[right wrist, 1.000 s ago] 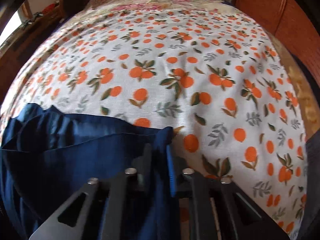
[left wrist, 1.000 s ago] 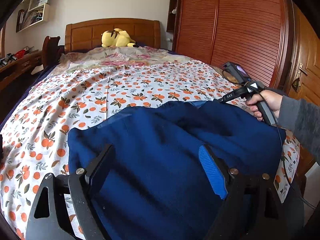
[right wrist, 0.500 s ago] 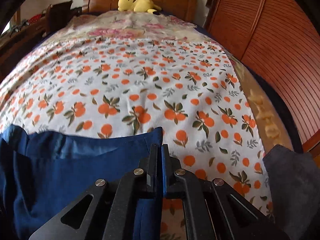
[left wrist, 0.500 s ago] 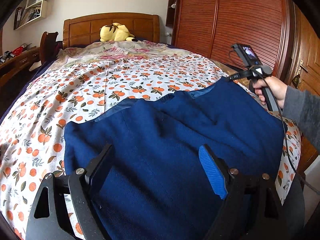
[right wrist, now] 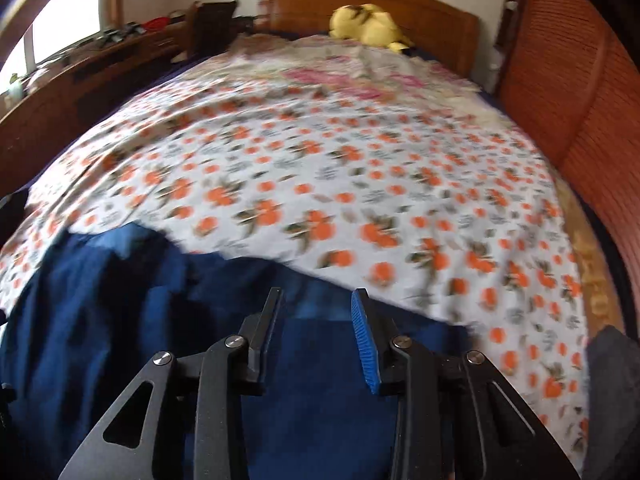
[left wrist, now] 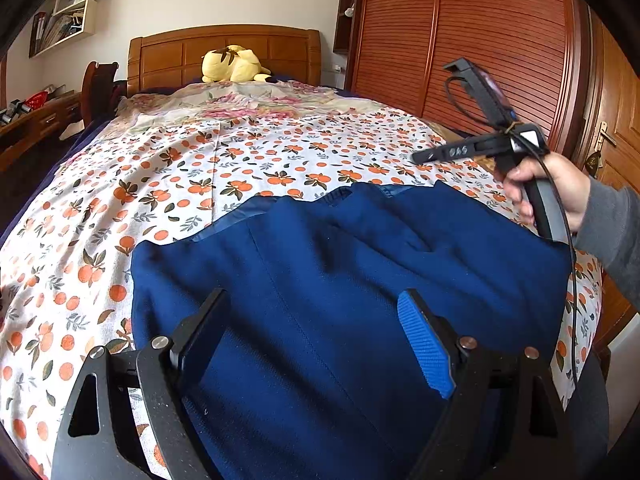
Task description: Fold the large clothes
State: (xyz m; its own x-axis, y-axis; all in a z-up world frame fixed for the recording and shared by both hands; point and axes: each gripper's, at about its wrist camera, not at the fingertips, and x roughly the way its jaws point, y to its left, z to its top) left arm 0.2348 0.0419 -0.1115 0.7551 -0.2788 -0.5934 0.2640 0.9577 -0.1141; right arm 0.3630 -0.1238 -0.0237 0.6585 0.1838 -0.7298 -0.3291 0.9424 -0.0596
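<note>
A large dark blue garment (left wrist: 340, 280) lies folded on the near end of the bed; it also fills the near part of the right wrist view (right wrist: 160, 340). My left gripper (left wrist: 316, 312) is open and empty, held just above the garment's near part. My right gripper (right wrist: 316, 316) is open and empty above the garment's far right edge. In the left wrist view the right gripper (left wrist: 424, 156) shows raised above the bed beyond the garment's far right corner, held by a hand (left wrist: 536, 184).
The bed has a white sheet with orange fruit print (left wrist: 200, 168) and a wooden headboard (left wrist: 224, 56). A yellow plush toy (left wrist: 232, 64) lies at the head. A louvred wooden wardrobe (left wrist: 480, 40) stands along the right. A desk (right wrist: 80, 64) stands on the left.
My right gripper let go of the garment's corner, opened, and lifted up and away. The garment's raised edge dropped flat onto the bed. The left gripper stayed open over the garment.
</note>
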